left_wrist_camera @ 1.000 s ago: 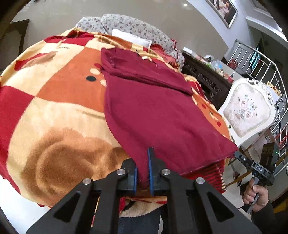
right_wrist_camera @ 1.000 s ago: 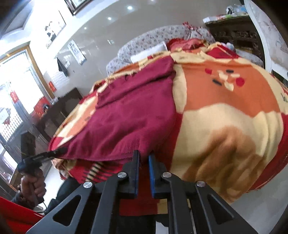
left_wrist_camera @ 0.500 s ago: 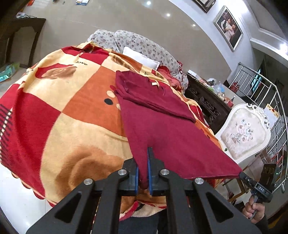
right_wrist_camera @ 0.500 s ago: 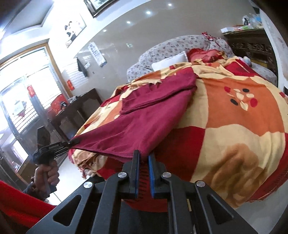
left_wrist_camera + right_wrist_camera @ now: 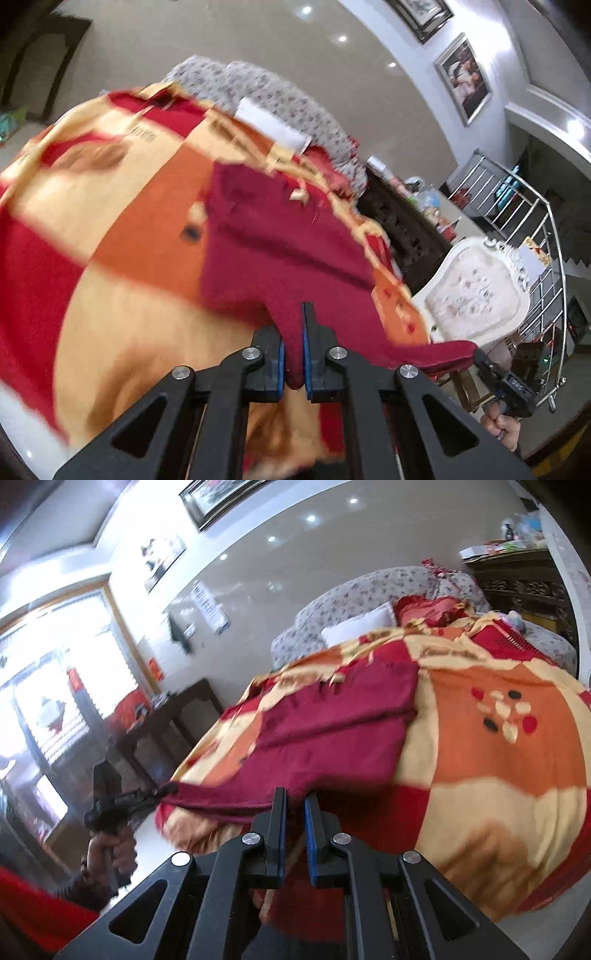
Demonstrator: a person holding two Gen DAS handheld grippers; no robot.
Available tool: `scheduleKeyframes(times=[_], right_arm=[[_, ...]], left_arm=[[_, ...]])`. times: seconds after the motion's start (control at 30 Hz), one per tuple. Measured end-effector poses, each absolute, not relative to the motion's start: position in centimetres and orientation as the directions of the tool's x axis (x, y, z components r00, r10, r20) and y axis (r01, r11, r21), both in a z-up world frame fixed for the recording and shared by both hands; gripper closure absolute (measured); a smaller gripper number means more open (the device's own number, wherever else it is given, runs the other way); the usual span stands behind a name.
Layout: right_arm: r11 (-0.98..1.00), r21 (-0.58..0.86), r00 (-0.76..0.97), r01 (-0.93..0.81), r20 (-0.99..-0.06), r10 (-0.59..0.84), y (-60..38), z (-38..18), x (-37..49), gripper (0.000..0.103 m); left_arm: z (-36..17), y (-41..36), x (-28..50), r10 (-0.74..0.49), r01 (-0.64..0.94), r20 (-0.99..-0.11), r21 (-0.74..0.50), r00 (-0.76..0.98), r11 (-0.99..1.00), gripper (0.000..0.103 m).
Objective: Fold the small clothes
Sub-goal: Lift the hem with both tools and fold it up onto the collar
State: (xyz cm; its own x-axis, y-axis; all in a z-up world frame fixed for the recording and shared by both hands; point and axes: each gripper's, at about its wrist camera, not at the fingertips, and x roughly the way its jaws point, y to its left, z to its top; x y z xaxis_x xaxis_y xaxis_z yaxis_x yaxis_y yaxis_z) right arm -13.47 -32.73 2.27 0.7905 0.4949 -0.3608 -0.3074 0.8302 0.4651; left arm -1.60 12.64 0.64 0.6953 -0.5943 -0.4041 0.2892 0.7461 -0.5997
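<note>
A dark red knit garment [image 5: 273, 240] lies on a table covered by a red, orange and cream blanket [image 5: 122, 280]. Its far end is folded over itself, and its near hem is lifted off the blanket. My left gripper [image 5: 293, 350] is shut on one near corner of the hem. My right gripper [image 5: 294, 805] is shut on the other near corner; the garment [image 5: 332, 734] stretches between the two. Each gripper shows in the other's view, the right one [image 5: 480, 360] at lower right, the left one [image 5: 162, 792] at left. Both views are motion-blurred.
A floral sofa [image 5: 277, 96] with a white cushion stands behind the table. A dark carved cabinet [image 5: 402, 229], a white upholstered chair [image 5: 476, 291] and a metal railing [image 5: 535, 229] are on the right. A dark side table [image 5: 173, 723] stands by the window.
Both grippers have lifted the near hem and carried it forward over the garment toward the far end. The visible flat part of the garment is shorter.
</note>
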Motion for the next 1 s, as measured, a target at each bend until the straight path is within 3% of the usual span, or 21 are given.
scheduleKeyframes(times=[0.2, 0.43, 0.7, 0.8, 0.9, 0.97, 1.0], right_arm=[[0.827, 0.496, 0.813, -0.266, -0.346, 0.469, -34.2, 4.2, -2.9, 0.094], [0.865, 0.477, 0.798, -0.157, -0.455, 0.396, -34.2, 4.9, 11.2, 0.094], [0.905, 0.421, 0.743, -0.057, -0.587, 0.32, -34.0, 2.5, 21.0, 0.093], [0.891, 0.452, 0.722, -0.033, -0.606, 0.334, -34.4, 1.0, 22.6, 0.09], [0.853, 0.521, 0.761, -0.037, -0.538, 0.362, -35.4, 1.2, 21.8, 0.085], [0.833, 0.549, 0.79, -0.066, -0.482, 0.379, -36.0, 2.0, 20.5, 0.078], [0.836, 0.544, 0.804, -0.076, -0.463, 0.374, -36.3, 2.5, 19.7, 0.074]], left_arm=[[3.9, 10.0, 9.2, -0.558, 0.29, -0.405, -0.555, 0.725, 0.78, 0.096], [4.1, 7.3, 21.1, -0.439, 0.208, -0.521, -0.442, 0.732, 0.872, 0.096], [-0.3, 5.9, 28.8, -0.361, 0.11, -0.648, -0.394, 0.671, 0.912, 0.092], [-1.4, 5.6, 29.7, -0.361, 0.109, -0.678, -0.386, 0.641, 0.916, 0.082], [-1.0, 6.0, 29.1, -0.392, 0.133, -0.662, -0.406, 0.639, 0.904, 0.067], [0.2, 6.6, 28.0, -0.345, 0.127, -0.639, -0.362, 0.688, 0.923, 0.034], [0.8, 7.0, 27.5, -0.323, 0.12, -0.622, -0.346, 0.713, 0.931, 0.026]])
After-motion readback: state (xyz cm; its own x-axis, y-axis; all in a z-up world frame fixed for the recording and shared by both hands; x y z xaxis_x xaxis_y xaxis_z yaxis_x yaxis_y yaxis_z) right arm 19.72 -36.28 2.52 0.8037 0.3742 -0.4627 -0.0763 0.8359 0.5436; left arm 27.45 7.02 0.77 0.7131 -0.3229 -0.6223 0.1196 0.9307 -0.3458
